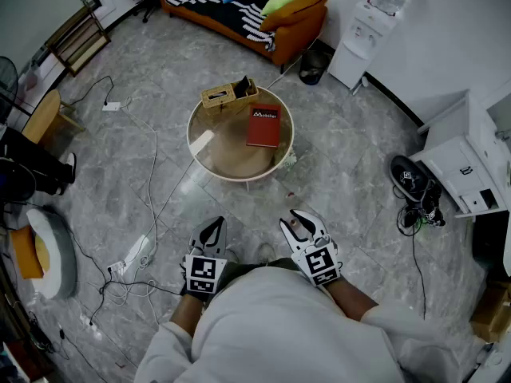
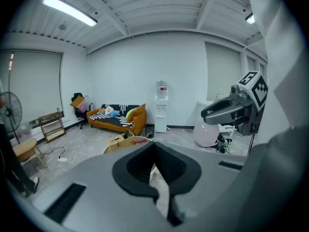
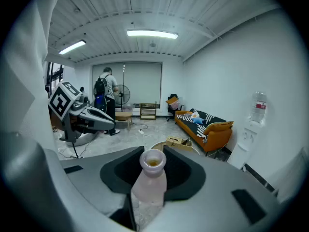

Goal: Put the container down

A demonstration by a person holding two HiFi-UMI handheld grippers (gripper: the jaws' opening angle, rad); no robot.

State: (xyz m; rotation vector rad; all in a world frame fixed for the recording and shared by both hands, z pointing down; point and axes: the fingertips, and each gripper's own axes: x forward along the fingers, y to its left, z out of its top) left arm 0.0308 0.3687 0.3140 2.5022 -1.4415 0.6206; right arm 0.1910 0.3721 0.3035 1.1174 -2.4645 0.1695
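The container is a pale pink translucent bottle with an open mouth, standing upright between the jaws of my right gripper. The jaws are shut on its body. In the head view the same bottle shows in the right gripper, held close to the person's body above the floor. My left gripper hangs beside it at the left. Its dark pads are together with nothing between them. The round table lies ahead, apart from both grippers.
On the table lie a red book and a wooden box. Cables and a power strip trail over the floor at the left. An orange sofa, a water dispenser, a white cabinet and a person stand around.
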